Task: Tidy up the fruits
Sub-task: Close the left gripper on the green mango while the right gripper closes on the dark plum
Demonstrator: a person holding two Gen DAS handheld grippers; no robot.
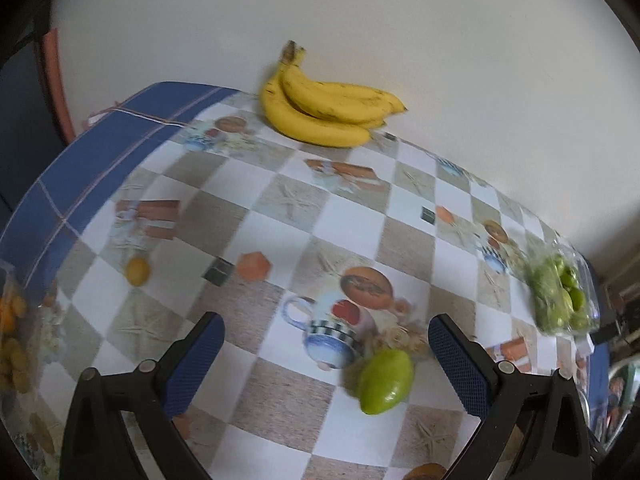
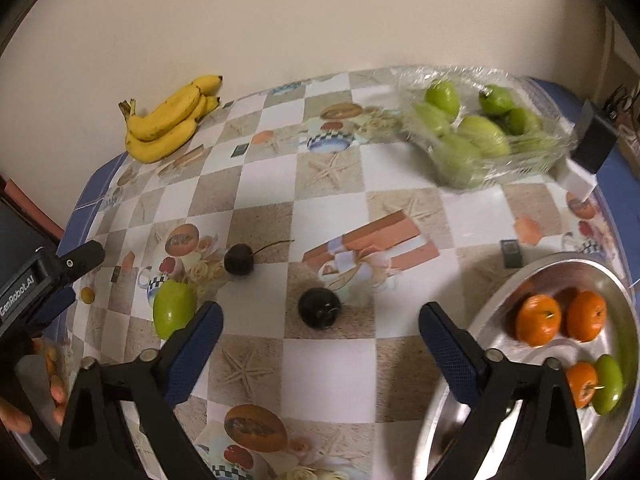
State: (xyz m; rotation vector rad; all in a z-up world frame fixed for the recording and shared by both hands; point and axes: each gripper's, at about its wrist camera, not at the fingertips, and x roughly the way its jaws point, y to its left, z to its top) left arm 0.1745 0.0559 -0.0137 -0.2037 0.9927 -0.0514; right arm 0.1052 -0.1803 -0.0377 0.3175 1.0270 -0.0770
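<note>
Fruits are scattered all over the checkered surface (image 2: 332, 200). A banana bunch (image 2: 168, 120) is parked at the far edge by the wall, and a clear bag of green fruits (image 2: 476, 136) is seen far right. Two dark round fruits (image 2: 319, 307) are lying loose mid-surface, the nearer one between the spread fingers of the right tool (image 2: 320, 332), which is wide open with nothing gripped. A loose green fruit (image 1: 385, 381) is found just inside the right finger of the left tool (image 1: 326, 342), also open and empty. Three oranges (image 2: 538, 319) and one green fruit are already held in the metal bowl (image 2: 492, 320), near right.
</note>
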